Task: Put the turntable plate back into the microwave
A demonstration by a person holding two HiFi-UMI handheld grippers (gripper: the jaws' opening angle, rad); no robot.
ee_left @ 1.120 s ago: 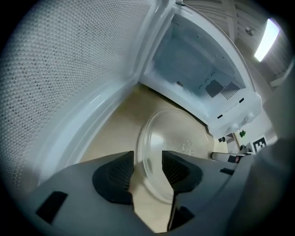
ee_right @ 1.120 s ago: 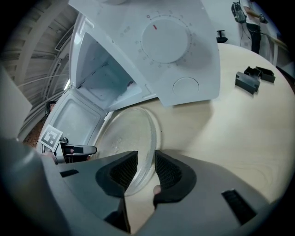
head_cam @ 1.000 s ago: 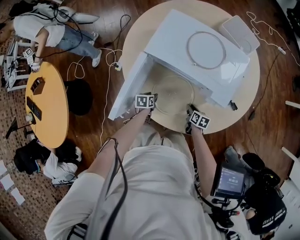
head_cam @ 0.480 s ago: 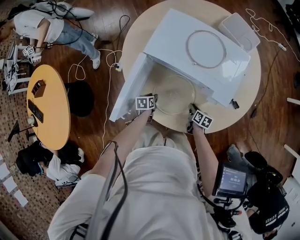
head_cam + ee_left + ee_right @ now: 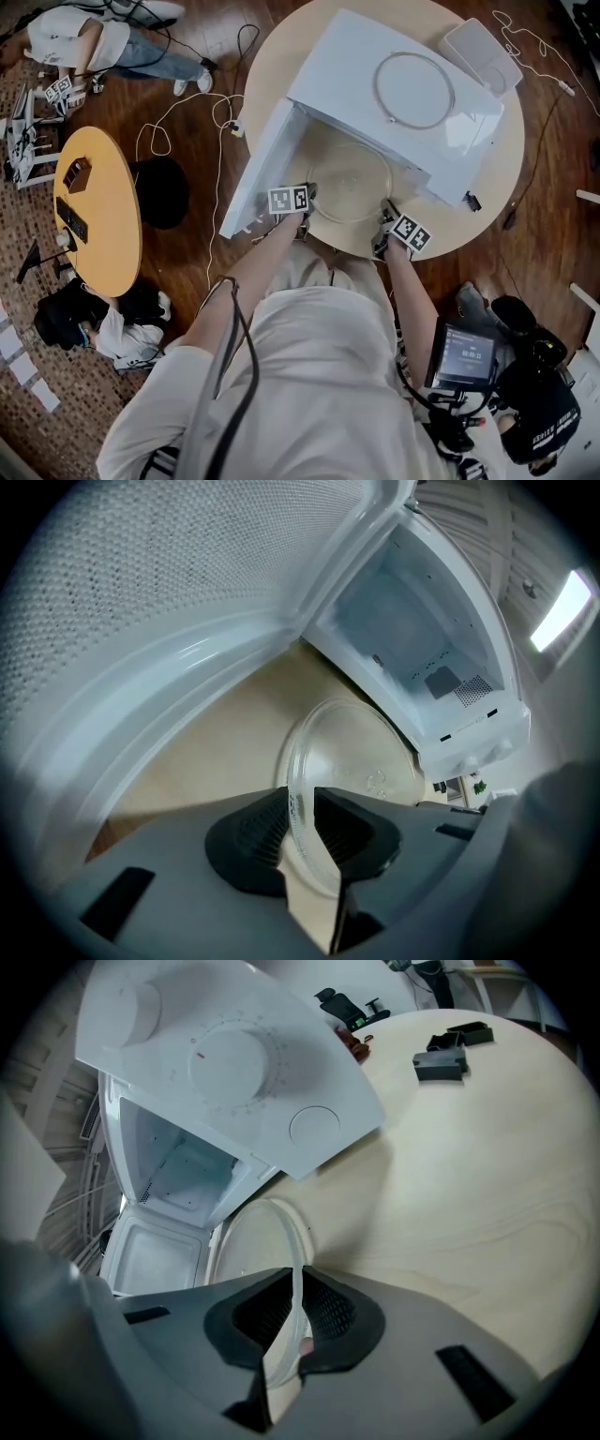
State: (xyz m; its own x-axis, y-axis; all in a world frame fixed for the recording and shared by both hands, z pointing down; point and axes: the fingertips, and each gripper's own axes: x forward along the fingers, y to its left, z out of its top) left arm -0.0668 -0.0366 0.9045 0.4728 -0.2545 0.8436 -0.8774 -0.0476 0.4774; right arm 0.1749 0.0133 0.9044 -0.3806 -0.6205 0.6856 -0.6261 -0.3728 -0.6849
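The clear round glass turntable plate lies on the round beige table, just near of the open white microwave. Both jaws have just been closing. The left gripper pinches the plate's left rim and the right gripper its right rim. Lift both sides evenly, keep the plate level, and clear the cavity's sill.

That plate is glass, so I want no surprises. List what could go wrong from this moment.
1. The left gripper and right gripper, whose jaws have just been closing, pinch only the thin rim of the turntable plate. Smooth glass may slip or tilt on lifting.
2. The open microwave door stands right beside the left gripper, so plate or gripper might knock it going in.
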